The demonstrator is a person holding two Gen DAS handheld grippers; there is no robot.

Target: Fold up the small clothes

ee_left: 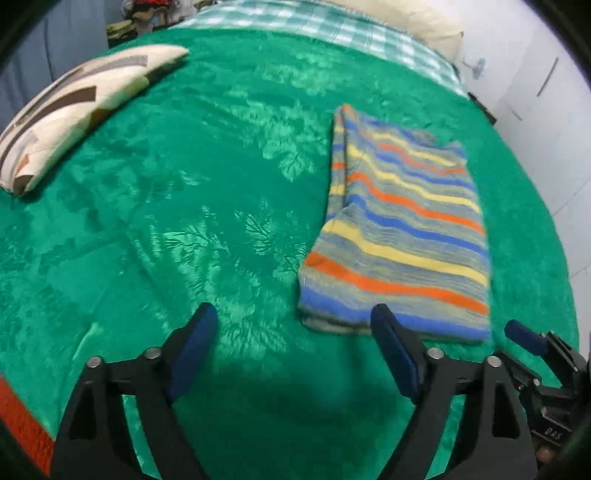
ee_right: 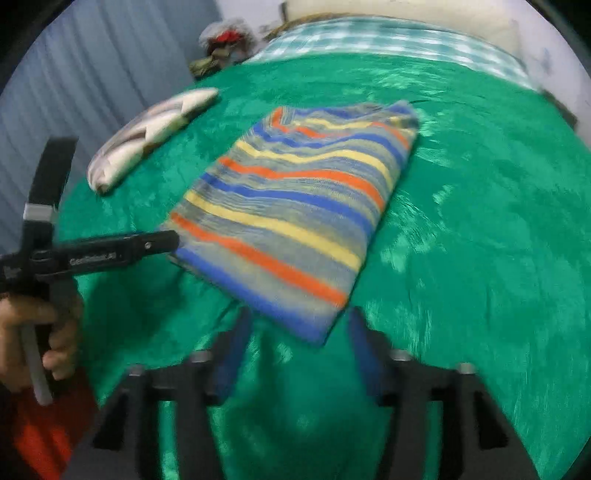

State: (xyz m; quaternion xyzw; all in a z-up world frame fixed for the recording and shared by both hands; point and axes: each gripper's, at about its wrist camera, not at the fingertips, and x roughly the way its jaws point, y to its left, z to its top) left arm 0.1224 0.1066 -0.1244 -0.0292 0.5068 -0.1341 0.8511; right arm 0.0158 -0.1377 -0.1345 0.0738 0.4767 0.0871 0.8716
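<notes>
A striped garment (ee_left: 402, 221) in blue, yellow, orange and grey lies folded into a rectangle on the green blanket (ee_left: 184, 184). My left gripper (ee_left: 291, 332) is open and empty, just short of the garment's near left corner. In the right wrist view the same garment (ee_right: 295, 210) lies ahead. My right gripper (ee_right: 299, 332) is open and empty, with the garment's near corner just beyond its fingertips. The left gripper's body (ee_right: 110, 251) shows at the left of that view, held by a hand. The right gripper's finger (ee_left: 524, 334) shows at the lower right of the left wrist view.
A patterned cream pillow (ee_left: 77, 110) lies at the far left of the bed. A checked sheet (ee_left: 332, 26) and a pale pillow (ee_left: 417, 26) lie at the bed's head. A pile of clothes (ee_right: 221, 48) sits beyond the bed. White walls lie to the right.
</notes>
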